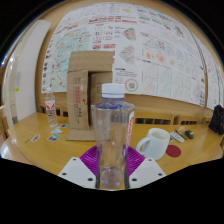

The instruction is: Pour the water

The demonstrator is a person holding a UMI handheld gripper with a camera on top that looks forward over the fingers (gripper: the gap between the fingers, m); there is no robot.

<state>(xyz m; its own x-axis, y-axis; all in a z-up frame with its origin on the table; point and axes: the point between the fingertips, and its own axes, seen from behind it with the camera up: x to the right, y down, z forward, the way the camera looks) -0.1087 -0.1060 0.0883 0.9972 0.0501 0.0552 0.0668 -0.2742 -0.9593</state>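
Observation:
A clear plastic water bottle (112, 135) with a white cap stands upright between my fingers. My gripper (112, 168) is shut on the bottle, the purple pads (88, 158) pressing its lower body on both sides, and it is held above the wooden table (30, 150). A white mug (156, 142) with a handle stands on the table just right of the bottle and beyond my fingers.
A brown cardboard box (84, 92) stands behind the bottle. A second small bottle (50, 110) stands at the left. A red round object (174, 151) lies right of the mug. Small items litter the table at left and right. A poster-covered wall is behind.

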